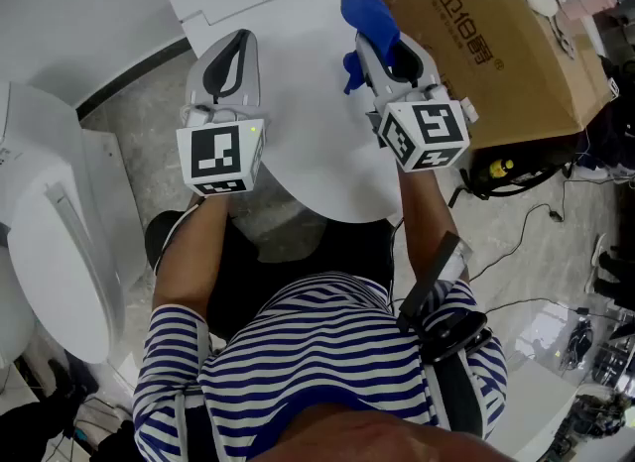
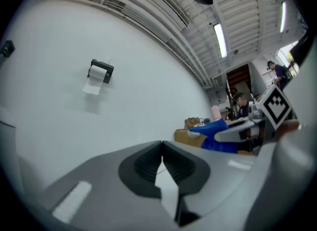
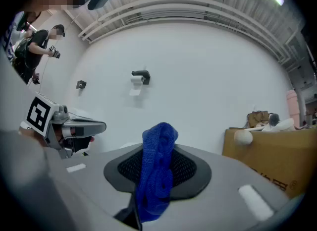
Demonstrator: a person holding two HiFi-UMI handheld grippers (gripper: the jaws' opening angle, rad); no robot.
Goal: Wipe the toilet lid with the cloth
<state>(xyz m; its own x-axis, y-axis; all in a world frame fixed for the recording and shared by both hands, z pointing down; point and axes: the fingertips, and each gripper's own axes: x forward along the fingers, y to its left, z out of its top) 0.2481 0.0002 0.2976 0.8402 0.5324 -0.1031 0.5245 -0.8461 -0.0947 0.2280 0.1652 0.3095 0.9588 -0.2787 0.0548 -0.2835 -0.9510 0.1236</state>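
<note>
My right claw [image 1: 377, 54] is clamped on the blue cloth [image 3: 157, 173], which sticks up between its jaws above the white toilet lid [image 1: 308, 123]. My left claw [image 2: 162, 150] has its jaws together on nothing, beside it over the lid; a cardboard box [image 1: 486, 54] stands to the right

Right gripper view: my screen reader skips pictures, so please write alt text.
The right hand-held gripper is shut on a bunched blue cloth, facing a white wall. The left hand-held gripper shows at left, a cardboard box at right.
</note>
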